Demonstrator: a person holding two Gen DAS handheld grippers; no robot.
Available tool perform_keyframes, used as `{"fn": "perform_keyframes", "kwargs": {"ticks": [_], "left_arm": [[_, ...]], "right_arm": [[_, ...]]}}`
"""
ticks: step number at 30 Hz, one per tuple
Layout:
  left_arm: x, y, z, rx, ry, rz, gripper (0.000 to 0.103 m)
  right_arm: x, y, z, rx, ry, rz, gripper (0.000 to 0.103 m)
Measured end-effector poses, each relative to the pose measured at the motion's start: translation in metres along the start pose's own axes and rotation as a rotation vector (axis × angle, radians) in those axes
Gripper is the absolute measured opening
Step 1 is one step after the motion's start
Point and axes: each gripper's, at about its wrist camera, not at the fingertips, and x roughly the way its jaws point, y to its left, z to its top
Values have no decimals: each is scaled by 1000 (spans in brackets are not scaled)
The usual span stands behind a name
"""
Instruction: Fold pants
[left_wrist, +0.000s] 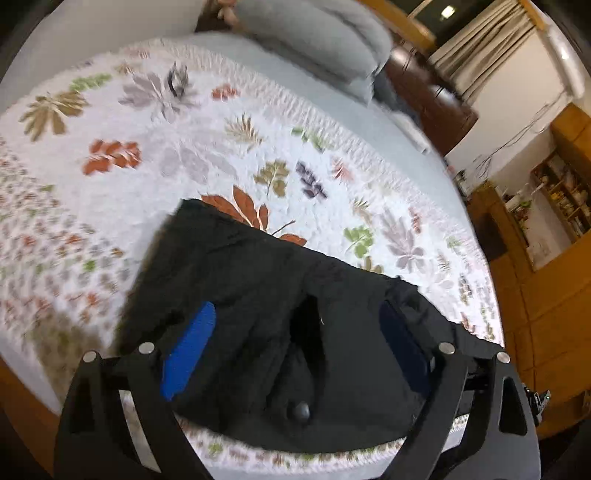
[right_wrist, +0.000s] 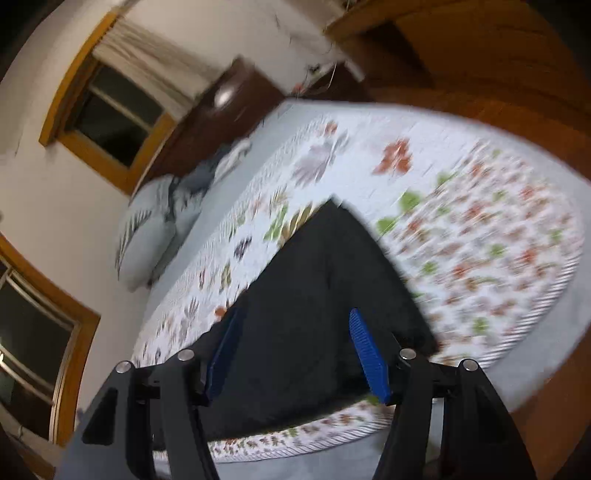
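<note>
The black pants (left_wrist: 258, 295) lie folded on the floral quilt (left_wrist: 147, 147) near the bed's front edge, waist end with a button toward me. My left gripper (left_wrist: 295, 343) is open just above the waist, its blue pads (left_wrist: 188, 350) spread wide apart with nothing between them. In the right wrist view the pants (right_wrist: 314, 277) lie as a dark slab on the quilt (right_wrist: 461, 221). My right gripper (right_wrist: 295, 354) is open over their near end, blue pads (right_wrist: 369, 358) apart and empty. Both views are motion-blurred.
Grey pillows (left_wrist: 314, 37) lie at the head of the bed, also in the right wrist view (right_wrist: 155, 229). Wooden cabinets and shelves (left_wrist: 554, 206) stand to the right. Windows with wooden frames (right_wrist: 110, 110) are in the wall behind. The bed edge runs just below the pants.
</note>
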Motion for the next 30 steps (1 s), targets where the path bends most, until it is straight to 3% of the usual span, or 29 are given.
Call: {"fn": "perform_keyframes", "kwargs": {"ticks": [2, 3, 4, 6, 8, 9, 10, 11, 13, 15, 17, 18, 20, 21, 26, 30], "left_arm": [[26, 5, 12, 5, 48, 61, 90], [41, 14, 18, -7, 74, 133, 88], [51, 22, 22, -28, 103, 160, 77], [69, 40, 24, -83, 155, 190, 64], [68, 47, 25, -115, 147, 179, 60], [68, 50, 25, -121, 148, 174, 53], [67, 55, 25, -121, 148, 188, 38], [66, 60, 26, -127, 147, 195, 32], [58, 67, 24, -139, 135, 141, 29], [49, 66, 21, -102, 123, 93, 42], [30, 54, 13, -51, 77, 64, 70], [19, 50, 10, -29, 30, 89, 99], [-6, 41, -2, 13, -80, 118, 100], [-15, 39, -9, 21, -97, 100, 100], [-30, 45, -43, -10, -101, 132, 100], [-32, 63, -61, -105, -104, 156, 100]], "right_arm": [[22, -6, 2, 28, 33, -20, 62], [32, -15, 3, 60, 50, -29, 61], [40, -19, 4, 76, 60, -47, 58], [51, -34, 7, 99, 84, -80, 41], [55, -43, 6, 110, 111, -85, 33], [54, -45, 7, 112, 119, -76, 32], [53, -47, 7, 115, 124, -66, 32], [49, -47, 8, 116, 126, -61, 33], [36, -48, 9, 134, 108, -19, 44], [12, -49, 9, 149, 57, 32, 64], [-6, -51, 7, 156, 16, 42, 66], [-13, -55, 5, 173, 8, 50, 66], [-24, -66, -1, 204, -4, 49, 66], [-27, -72, -5, 221, -6, 57, 66], [-20, -93, -28, 333, -3, 152, 66], [-8, -95, -39, 364, -9, 160, 66]]}}
